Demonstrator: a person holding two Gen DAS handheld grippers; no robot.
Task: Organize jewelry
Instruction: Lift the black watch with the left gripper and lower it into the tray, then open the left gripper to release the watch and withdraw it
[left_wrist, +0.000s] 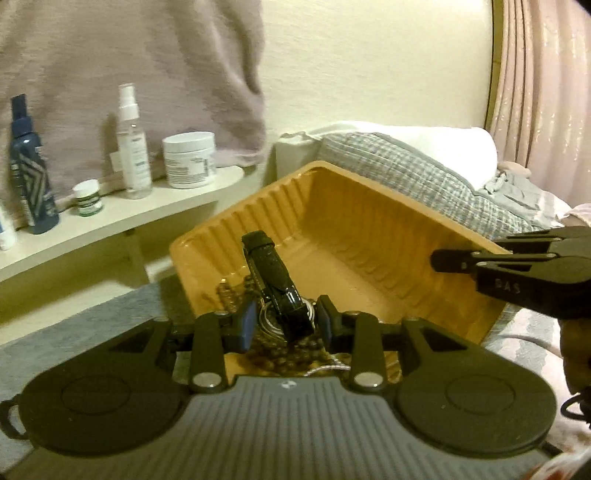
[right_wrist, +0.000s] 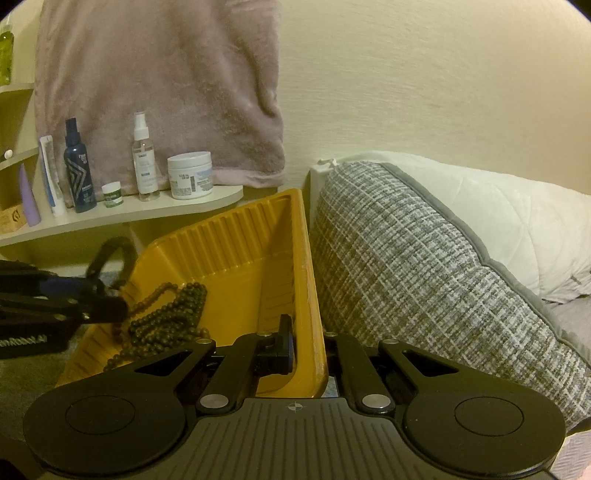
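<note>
Bedroom clutter frames your work: near to you sits a yellow tray (left_wrist: 369, 236) resting on the bed, tilted against a grey checked pillow (right_wrist: 424, 266); your left tongs (left_wrist: 286, 321) reach over its near edge, and their pads stand a little apart on either side of a black watch (left_wrist: 275, 280), so you cannot tell whether they pinch it or merely bracket it; the strap rises stiffly away from you, with thin silver rings just under the case. Beside it in the tray lies a heap of dark bead necklaces (right_wrist: 166, 317); judge these as loose, heavy for their size and prone to tangle and slide, so take a bunch near its middle; the watch looks rigid and glossy, likely slippery, so grip across the case or the strap close to it. Your right tongs (right_wrist: 308, 350) straddle the tray's wall, one finger inside and one outside; whether they clamp it is not clear. Farther off, a shelf (left_wrist: 110, 218) carries a spray bottle (left_wrist: 133, 144) and a white jar (left_wrist: 189, 158) before a hanging pinkish towel (right_wrist: 166, 85).
</note>
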